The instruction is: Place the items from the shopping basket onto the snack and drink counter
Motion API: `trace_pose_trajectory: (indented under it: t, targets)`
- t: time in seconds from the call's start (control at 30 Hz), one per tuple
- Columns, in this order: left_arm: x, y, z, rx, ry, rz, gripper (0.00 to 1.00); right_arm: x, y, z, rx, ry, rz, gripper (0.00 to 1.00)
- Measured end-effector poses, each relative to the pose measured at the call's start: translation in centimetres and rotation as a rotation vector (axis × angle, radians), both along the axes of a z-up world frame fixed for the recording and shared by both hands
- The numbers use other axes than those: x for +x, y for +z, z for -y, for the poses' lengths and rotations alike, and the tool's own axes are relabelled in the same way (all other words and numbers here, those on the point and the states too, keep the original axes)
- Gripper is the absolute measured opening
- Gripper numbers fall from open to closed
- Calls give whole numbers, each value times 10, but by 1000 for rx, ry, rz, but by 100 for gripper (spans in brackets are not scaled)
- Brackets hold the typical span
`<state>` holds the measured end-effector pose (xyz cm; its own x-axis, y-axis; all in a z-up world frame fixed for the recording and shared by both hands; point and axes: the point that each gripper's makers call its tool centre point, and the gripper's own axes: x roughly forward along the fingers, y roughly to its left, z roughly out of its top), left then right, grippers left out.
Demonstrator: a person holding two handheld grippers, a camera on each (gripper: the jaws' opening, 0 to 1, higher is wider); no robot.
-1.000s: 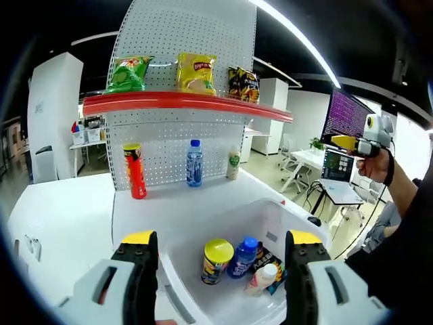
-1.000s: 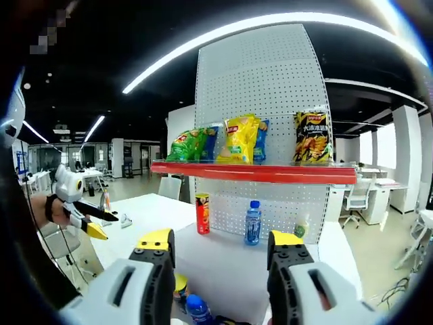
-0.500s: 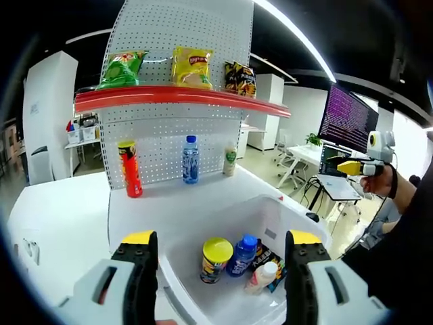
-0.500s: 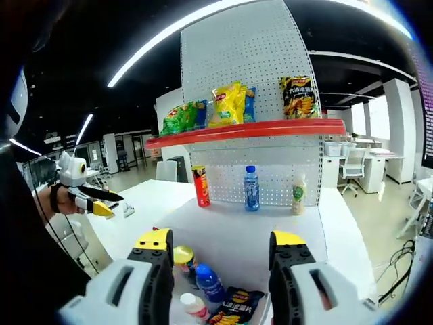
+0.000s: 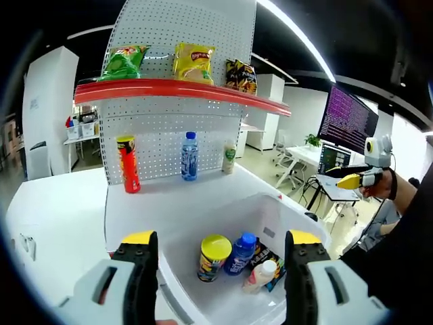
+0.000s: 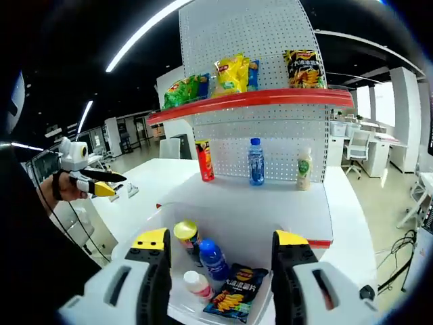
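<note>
A white shopping basket [image 5: 287, 218] sits just under my open left gripper [image 5: 220, 238]. It holds a yellow-lidded can [image 5: 214, 256], a blue bottle [image 5: 241, 254], a small white bottle [image 5: 259, 274] and a dark chip bag [image 5: 269, 260]. Behind it the white counter [image 5: 196, 193] carries a red tube [image 5: 127, 164], a water bottle [image 5: 189, 156] and a small drink [image 5: 230, 159]. My right gripper [image 6: 222, 238], open, looks down on the same can [image 6: 186, 235], blue bottle [image 6: 213, 257], white bottle [image 6: 197, 284] and chip bag [image 6: 233, 292].
A red-edged shelf [image 5: 183, 91] on the pegboard bears green, yellow and dark chip bags. A hand holds the right gripper [image 5: 352, 181] off to the side by a purple-lit monitor [image 5: 346, 122]. The left gripper [image 6: 101, 186] hovers beside a white table [image 6: 139, 203].
The right gripper view has tipped downward, so the basket's contents now show in full between its jaws. In the left gripper view, the hand with the other gripper has sunk lower.
</note>
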<state>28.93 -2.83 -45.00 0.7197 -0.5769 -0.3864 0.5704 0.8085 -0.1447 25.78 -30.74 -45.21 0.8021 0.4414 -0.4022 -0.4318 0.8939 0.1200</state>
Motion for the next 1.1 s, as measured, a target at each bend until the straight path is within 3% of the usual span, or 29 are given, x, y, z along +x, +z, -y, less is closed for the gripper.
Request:
trace_pose_trajectory:
  t: [0.67,1.1]
  targets:
    - [-3,-6,-5,-9,16,-13,76,0,-79,-9,-82,36,-198,55]
    - [-3,-10,-10,-17,39,-24,76,11,-121,-15,-107,68,-284,54]
